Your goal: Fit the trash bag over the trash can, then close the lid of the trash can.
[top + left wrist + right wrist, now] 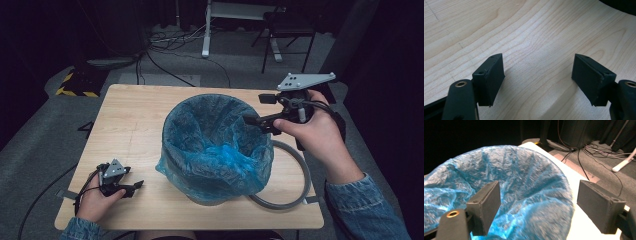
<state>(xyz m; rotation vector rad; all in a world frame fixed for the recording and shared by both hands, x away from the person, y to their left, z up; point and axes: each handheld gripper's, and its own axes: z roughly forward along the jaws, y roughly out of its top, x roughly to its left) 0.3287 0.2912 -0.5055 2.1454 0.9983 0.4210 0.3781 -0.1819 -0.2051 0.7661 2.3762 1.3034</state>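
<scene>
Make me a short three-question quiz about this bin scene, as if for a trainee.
1. True or false: the blue bag lines the bin.
2. Which gripper is at the bin's rim: A the left gripper, B the right gripper?
3. What lies on the table beside the bin, right of it?

Key: 1 true. 2 B, with its jaws apart; the left one rests open on bare wood. 3 A grey ring.

chair beyond table | floor cables | hazard-striped edge
</scene>
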